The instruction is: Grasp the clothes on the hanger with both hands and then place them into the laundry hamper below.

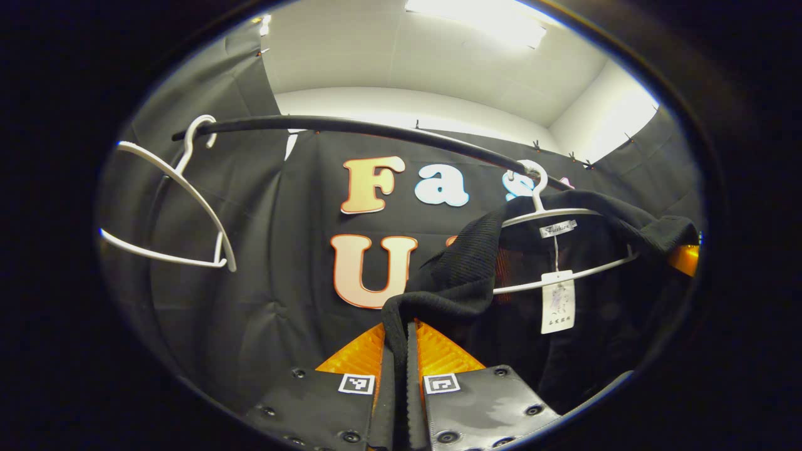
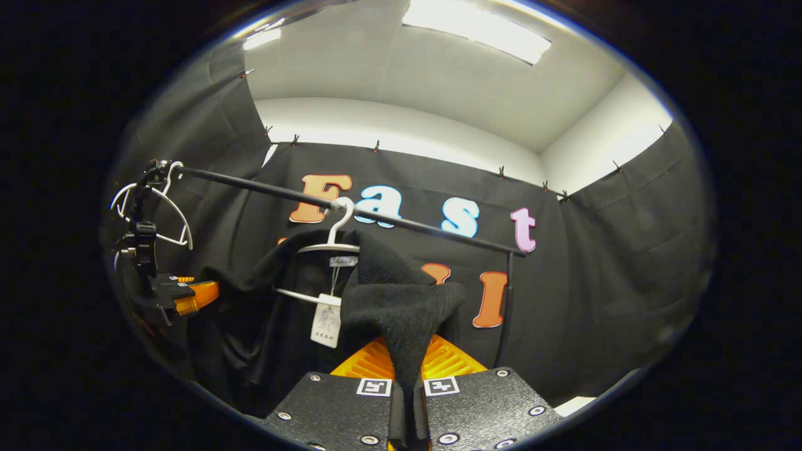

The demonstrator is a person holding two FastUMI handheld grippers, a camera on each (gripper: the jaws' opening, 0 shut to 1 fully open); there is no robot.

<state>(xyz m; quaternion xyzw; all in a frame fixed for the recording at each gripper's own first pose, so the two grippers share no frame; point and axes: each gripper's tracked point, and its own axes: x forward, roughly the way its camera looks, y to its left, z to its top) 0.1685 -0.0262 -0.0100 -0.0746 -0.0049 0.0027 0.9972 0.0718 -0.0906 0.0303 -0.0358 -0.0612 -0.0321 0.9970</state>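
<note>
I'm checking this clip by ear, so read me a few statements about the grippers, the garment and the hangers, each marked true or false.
1. The left gripper fingers pinch the black garment. True.
2. The right gripper is open. False: it is shut on the garment.
3. The garment has come off its white hanger. False: it still drapes over it.
4. An empty hanger hangs on the rail. True.

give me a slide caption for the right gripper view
Right gripper shut on the black garment, which hangs on a white hanger from the rail.
</note>
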